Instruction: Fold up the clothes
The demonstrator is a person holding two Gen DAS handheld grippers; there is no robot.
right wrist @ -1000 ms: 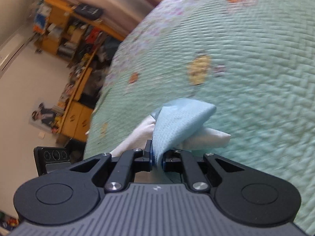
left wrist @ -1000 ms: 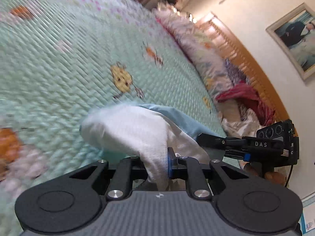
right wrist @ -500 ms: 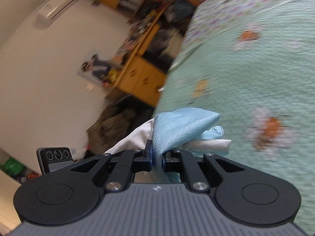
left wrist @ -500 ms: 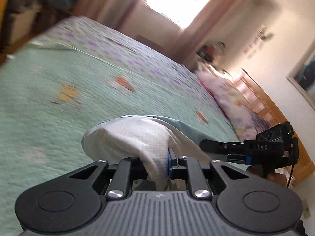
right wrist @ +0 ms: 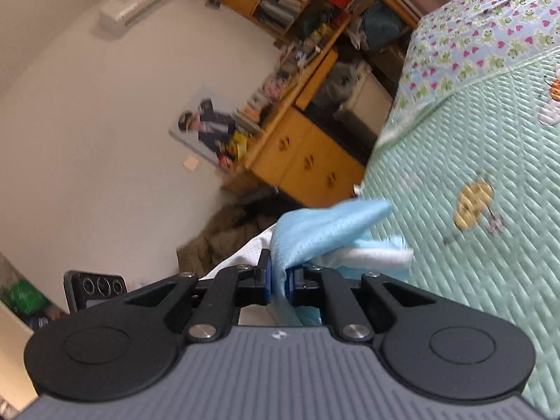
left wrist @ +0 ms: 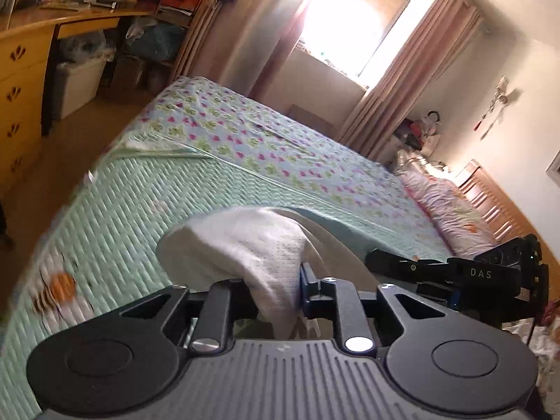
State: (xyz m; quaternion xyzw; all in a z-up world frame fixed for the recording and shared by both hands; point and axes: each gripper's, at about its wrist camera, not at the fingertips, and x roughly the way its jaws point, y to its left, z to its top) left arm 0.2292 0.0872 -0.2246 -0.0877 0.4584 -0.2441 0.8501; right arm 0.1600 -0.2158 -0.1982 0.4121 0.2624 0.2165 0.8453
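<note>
A garment of white perforated fabric with a light blue part is held up over the bed between both grippers. My left gripper is shut on a bunched white edge. My right gripper is shut on a blue fold, with a white and blue hem sticking out to its right. The right gripper also shows as a black body at the right of the left wrist view. How the garment hangs below the grippers is hidden.
The bed has a mint quilted cover and a frog-and-heart sheet at its far end. Pillows lie by the wooden headboard. A wooden desk with drawers and shelves stands beyond the bed's foot. A dark pile lies on the floor.
Both grippers have tilted up and risen with the garment; the views swung from the quilt to the window, desk and wall. Both grips stayed shut on the cloth.
</note>
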